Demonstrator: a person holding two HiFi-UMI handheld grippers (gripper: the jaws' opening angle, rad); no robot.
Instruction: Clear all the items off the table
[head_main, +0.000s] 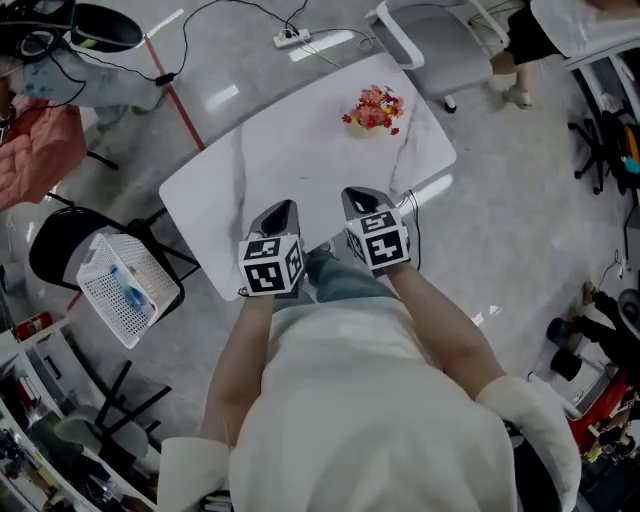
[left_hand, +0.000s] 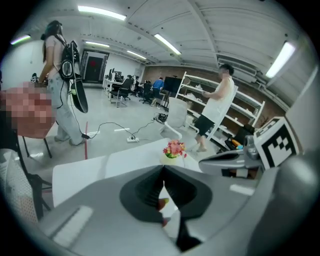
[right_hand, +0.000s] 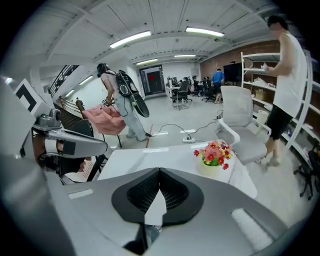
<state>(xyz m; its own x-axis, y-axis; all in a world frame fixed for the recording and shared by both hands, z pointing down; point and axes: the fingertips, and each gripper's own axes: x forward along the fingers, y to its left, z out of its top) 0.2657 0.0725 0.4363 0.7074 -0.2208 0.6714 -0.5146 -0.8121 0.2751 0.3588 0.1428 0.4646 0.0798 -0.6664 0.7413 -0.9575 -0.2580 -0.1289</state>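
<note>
Flower pot (head_main: 374, 110) — far edge, table (head_main: 262, 170)

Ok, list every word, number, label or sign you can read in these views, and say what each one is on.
No readable text anywhere.
Cubes on the left gripper and right gripper: black-and-white square marker patterns only, no letters or numbers.
White basket beside the table: blue item inside, any print too small to read.
Red panel at the far doorway: too small and blurred to read.
</note>
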